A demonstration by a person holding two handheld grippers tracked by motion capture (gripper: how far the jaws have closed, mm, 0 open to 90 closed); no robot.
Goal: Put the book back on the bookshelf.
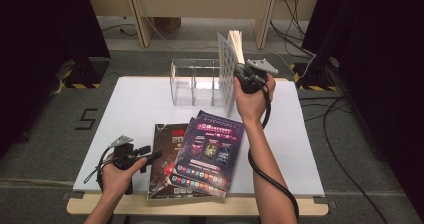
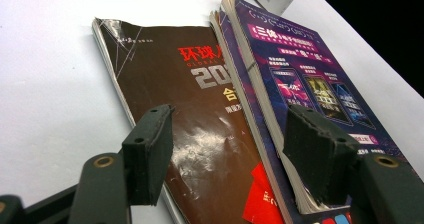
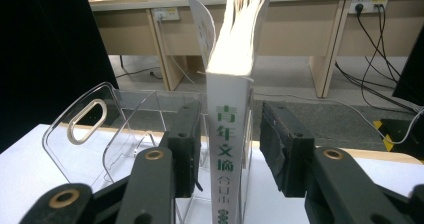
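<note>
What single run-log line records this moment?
right gripper: open, jaws astride upright white book at clear rack | left gripper: open, at brown magazine and purple magazine

Even overhead light brightens the white table (image 1: 140, 104); glare streaks the brown magazine (image 2: 200, 134); dark curtains flank the scene; pictures look slightly soft.

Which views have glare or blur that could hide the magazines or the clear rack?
Left gripper view: glare streaks the glossy brown magazine; the purple magazine stays readable. Right gripper view: the white book's spine is sharp, the clear rack faint against the table. High view: even light, rack washed out, surroundings dark.
</note>
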